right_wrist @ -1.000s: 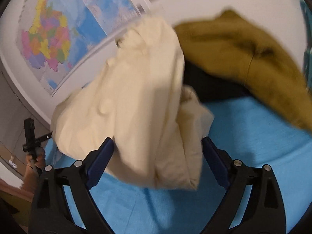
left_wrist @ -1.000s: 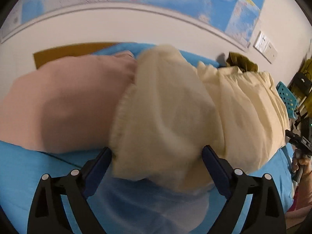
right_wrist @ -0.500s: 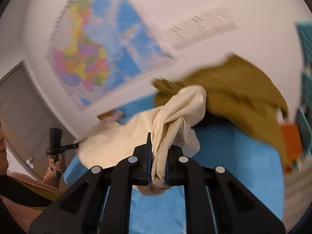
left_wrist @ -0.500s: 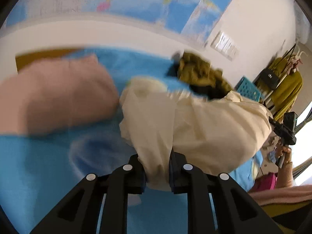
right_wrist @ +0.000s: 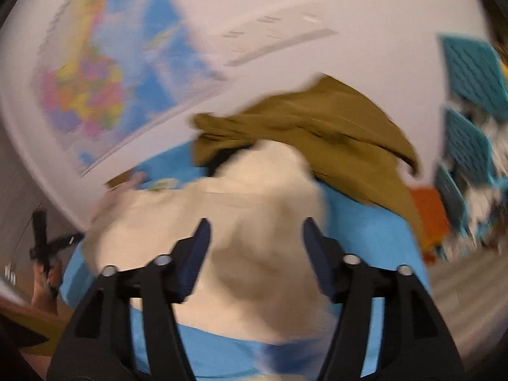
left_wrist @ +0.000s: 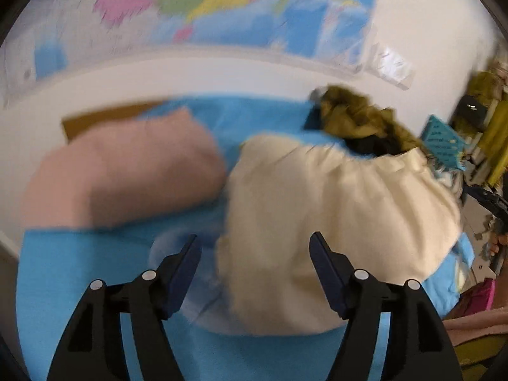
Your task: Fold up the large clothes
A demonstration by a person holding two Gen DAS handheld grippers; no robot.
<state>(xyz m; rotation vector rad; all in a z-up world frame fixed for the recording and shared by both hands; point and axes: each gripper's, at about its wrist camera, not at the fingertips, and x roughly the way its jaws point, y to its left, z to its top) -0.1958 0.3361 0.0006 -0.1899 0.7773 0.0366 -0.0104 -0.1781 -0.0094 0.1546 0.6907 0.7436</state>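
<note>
A cream garment lies bunched on the blue surface. My left gripper is open just in front of its near left edge, holding nothing. The same cream garment shows in the right wrist view, with my right gripper open over its near end. Both views are blurred by motion.
A folded pink garment lies to the left of the cream one. An olive garment lies over something dark at the back by the wall. A world map hangs on the wall. Teal crates stand at the right.
Both grippers were open a second ago, shut on the cream garment half a second ago, and are now open again. The garment has dropped back onto the blue surface.
</note>
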